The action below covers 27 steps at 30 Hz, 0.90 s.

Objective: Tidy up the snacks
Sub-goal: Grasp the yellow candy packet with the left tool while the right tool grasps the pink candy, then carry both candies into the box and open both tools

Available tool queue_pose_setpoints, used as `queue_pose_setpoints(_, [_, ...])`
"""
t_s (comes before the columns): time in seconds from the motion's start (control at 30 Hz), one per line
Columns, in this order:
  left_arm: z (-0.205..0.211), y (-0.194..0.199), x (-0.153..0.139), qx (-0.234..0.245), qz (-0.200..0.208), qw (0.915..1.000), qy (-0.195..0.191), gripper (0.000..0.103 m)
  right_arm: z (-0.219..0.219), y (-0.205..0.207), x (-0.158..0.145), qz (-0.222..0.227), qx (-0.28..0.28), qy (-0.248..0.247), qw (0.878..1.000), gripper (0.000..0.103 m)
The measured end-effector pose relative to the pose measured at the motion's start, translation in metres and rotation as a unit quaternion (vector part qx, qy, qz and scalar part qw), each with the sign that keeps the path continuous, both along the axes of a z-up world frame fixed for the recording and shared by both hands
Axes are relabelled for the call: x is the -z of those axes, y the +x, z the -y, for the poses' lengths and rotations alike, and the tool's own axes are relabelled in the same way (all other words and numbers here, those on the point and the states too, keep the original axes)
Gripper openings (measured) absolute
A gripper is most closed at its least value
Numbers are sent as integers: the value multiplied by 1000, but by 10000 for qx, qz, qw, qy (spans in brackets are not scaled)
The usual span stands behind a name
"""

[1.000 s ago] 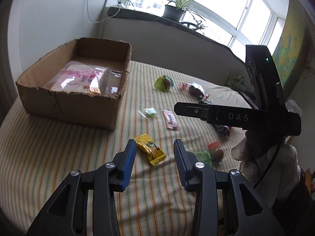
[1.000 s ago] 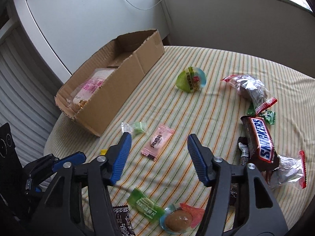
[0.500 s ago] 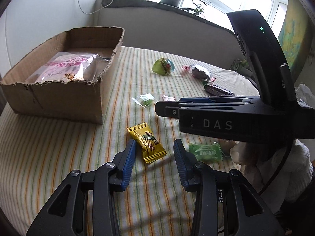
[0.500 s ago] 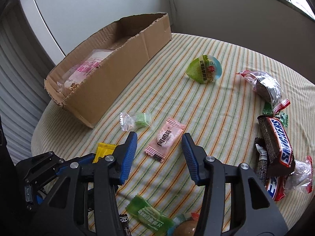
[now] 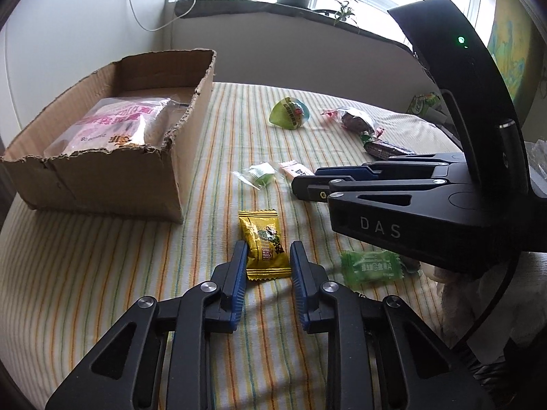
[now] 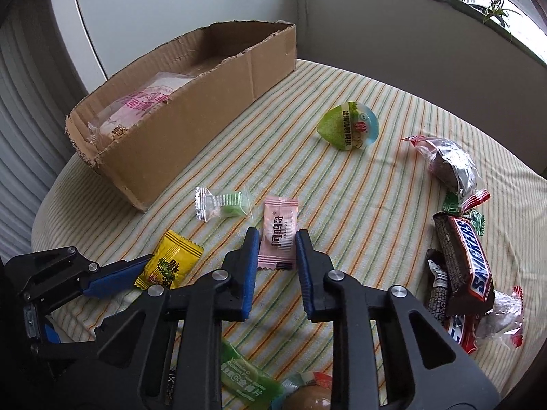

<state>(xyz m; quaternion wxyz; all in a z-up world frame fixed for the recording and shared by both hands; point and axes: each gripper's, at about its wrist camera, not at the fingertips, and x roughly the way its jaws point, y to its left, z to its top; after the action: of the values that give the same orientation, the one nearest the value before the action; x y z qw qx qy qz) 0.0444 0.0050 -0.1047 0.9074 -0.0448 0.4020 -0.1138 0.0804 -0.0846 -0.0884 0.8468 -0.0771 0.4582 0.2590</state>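
Note:
A yellow candy lies on the striped tablecloth between the blue pads of my left gripper, whose jaws are closing and touch its two sides. In the right wrist view the same yellow candy sits at the lower left. My right gripper is shut on a pink candy that rests on the cloth. An open cardboard box stands at the far left, with a pink-and-white bag inside.
A clear-wrapped green candy lies near the box. A green jelly cup, a silver-wrapped snack and Snickers bars lie to the right. A green packet lies under the right gripper's body. The table edge curves round nearby.
Both grippers came down to the cloth and narrowed their jaws: the left round the yellow candy, the right round the pink candy.

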Motion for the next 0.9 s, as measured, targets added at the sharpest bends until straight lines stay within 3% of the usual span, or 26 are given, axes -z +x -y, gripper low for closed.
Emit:
queue_pose_setpoints(0.2, [-4, 0, 0, 2, -5, 10000, -88, 22, 1, 0, -1, 21, 2, 22, 10000, 22])
queue_pose_setpoints(0.5, [-10, -9, -5, -28, 62, 9997, -233, 22, 25, -8, -23, 178, 154, 472, 9986, 22])
queue_pose_setpoints(0.9, [-30, -26, -46, -163, 638, 9961, -579, 22, 9, -10, -65, 563, -28, 835, 9949, 22])
